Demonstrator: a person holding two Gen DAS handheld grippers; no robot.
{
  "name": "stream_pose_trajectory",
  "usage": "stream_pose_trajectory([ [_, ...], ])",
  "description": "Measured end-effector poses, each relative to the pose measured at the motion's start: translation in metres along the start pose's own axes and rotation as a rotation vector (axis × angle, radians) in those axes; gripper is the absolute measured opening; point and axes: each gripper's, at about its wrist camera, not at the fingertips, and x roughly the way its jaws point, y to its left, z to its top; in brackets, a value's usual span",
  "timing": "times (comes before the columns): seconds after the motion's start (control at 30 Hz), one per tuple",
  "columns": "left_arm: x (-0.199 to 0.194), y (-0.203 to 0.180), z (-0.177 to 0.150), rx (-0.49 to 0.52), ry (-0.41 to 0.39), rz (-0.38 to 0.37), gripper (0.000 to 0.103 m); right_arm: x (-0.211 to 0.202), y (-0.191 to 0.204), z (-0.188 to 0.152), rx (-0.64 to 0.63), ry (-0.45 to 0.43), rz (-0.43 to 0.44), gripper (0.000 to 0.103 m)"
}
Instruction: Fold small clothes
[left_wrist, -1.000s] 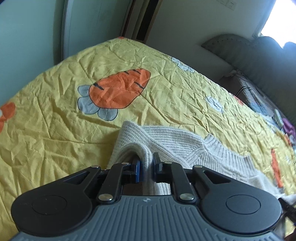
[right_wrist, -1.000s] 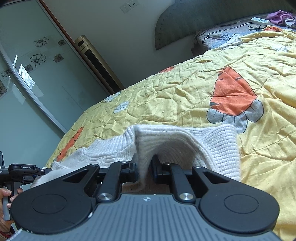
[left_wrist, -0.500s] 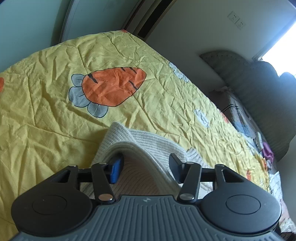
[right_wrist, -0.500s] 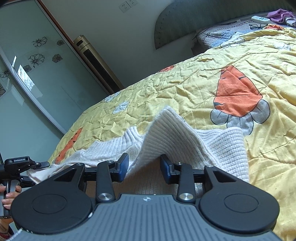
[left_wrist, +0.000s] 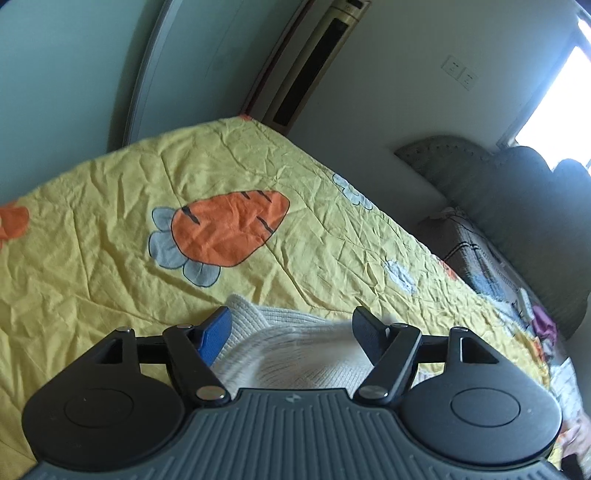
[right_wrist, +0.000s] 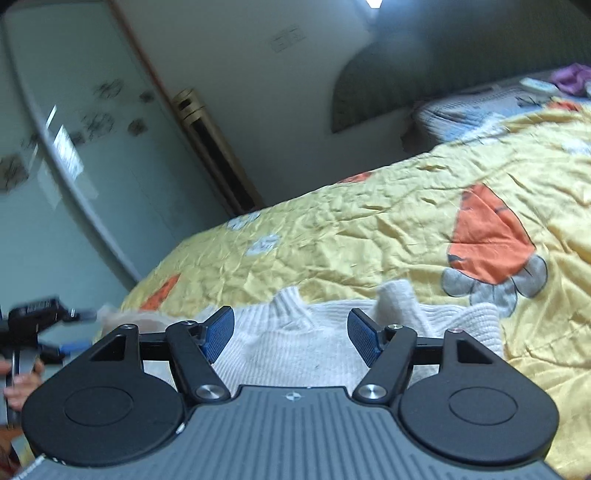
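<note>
A cream knitted sweater (right_wrist: 295, 347) lies on the yellow carrot-print bedspread (right_wrist: 369, 236). In the right wrist view its collar (right_wrist: 290, 306) points away and a small fold (right_wrist: 397, 299) stands up at the right. My right gripper (right_wrist: 291, 330) is open just above the sweater, holding nothing. In the left wrist view the sweater (left_wrist: 291, 354) lies under and between my fingers, with one corner (left_wrist: 245, 314) by the left pad. My left gripper (left_wrist: 291, 328) is open and empty. The left gripper also shows at the far left of the right wrist view (right_wrist: 40, 317).
The bedspread (left_wrist: 110, 266) stretches away in front. A grey padded headboard (left_wrist: 517, 192) and pillows with small items (left_wrist: 532, 314) lie at the right. A standing air conditioner (left_wrist: 306, 62) and a glass sliding door (right_wrist: 74, 147) are beyond the bed.
Both grippers were shut on folds of the sweater a second ago. They opened and let go, the fabric dropped flat on the bed, and both grippers pulled back and tilted up.
</note>
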Motion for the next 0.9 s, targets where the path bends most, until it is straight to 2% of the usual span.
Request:
stream_pose_trajectory([
  [0.1,0.001,-0.014,-0.011,0.121,0.018,0.001,0.072,0.004,0.03,-0.008,-0.178,0.079,0.007,0.073],
  [0.17,0.006,-0.031,-0.024,0.253,0.043,0.022,0.072,0.009,0.051,-0.019,-0.305,0.13,0.013,0.073],
  [0.23,0.013,-0.048,-0.042,0.41,0.055,0.083,0.072,0.017,0.067,-0.031,-0.411,0.171,-0.01,0.077],
  [0.3,0.022,-0.056,-0.055,0.503,0.06,0.151,0.072,0.029,0.074,-0.04,-0.482,0.213,-0.075,0.089],
  [0.37,0.03,-0.051,-0.061,0.505,0.071,0.18,0.072,0.038,0.072,-0.044,-0.49,0.217,-0.122,0.098],
  [0.4,0.033,-0.045,-0.062,0.488,0.074,0.169,0.072,0.039,0.068,-0.043,-0.475,0.208,-0.133,0.102],
  [0.47,0.031,-0.036,-0.062,0.454,0.071,0.144,0.072,0.04,0.058,-0.042,-0.434,0.199,-0.172,0.103],
  [0.57,0.025,-0.034,-0.062,0.438,0.063,0.129,0.072,0.04,0.043,-0.041,-0.366,0.193,-0.146,0.102],
  [0.77,0.008,-0.038,-0.07,0.497,0.03,0.142,0.072,0.024,0.058,-0.048,-0.411,0.141,-0.188,0.103],
  [0.9,0.001,-0.033,-0.076,0.515,0.028,0.144,0.072,0.022,0.062,-0.055,-0.43,0.166,-0.191,0.102],
])
